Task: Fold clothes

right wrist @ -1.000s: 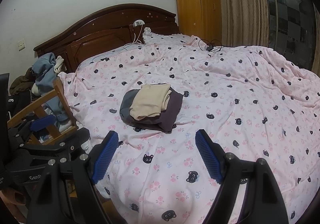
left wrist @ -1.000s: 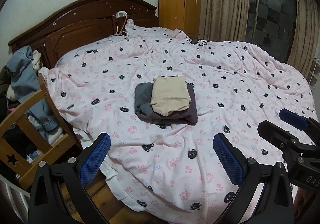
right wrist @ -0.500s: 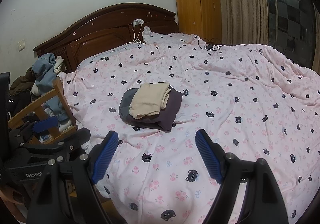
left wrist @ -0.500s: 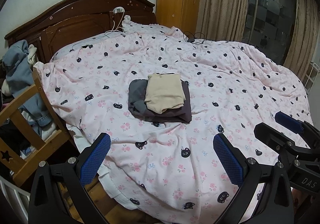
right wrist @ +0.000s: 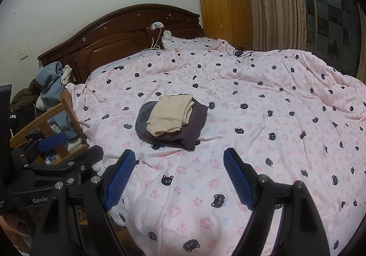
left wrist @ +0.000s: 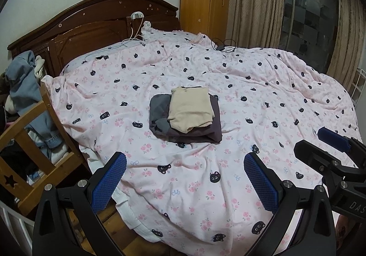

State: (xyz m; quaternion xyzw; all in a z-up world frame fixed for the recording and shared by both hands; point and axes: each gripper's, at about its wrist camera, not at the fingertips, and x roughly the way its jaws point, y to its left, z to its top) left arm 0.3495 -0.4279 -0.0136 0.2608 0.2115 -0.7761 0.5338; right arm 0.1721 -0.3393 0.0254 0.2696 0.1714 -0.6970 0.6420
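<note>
Left wrist view gives me the clearest read: my left gripper (left wrist: pixel 184 180) hangs over the near edge of the bed with its jaws spread wide and nothing between the blue pads. The right gripper (right wrist: pixel 179 178) is the same, jaws wide apart and empty, just to the right of the left one. Both point down toward the pink cat-print duvet (left wrist: pixel 263 86).

The folded clothes sit in one stack near the middle of the bed, well apart from both grippers: a beige garment (left wrist: pixel 191 109) on top of a dark purple garment (left wrist: pixel 205 134), with a grey garment (left wrist: pixel 159 107) showing at the stack's left side. I judge the folding on this stack to be done or nearly so.

What worries me is the unfolded pile of clothes (left wrist: pixel 20 82) heaped on the wooden chair (left wrist: pixel 29 139) at the far left. Reaching for it, I could snag a pad on the chair slats or drag several items at once. If I go back to the stack instead, a careless pinch could catch the loose duvet and pull the stack askew, or slide the beige piece off. The charger cable (left wrist: pixel 223 45) at the far side is out of reach.
</note>
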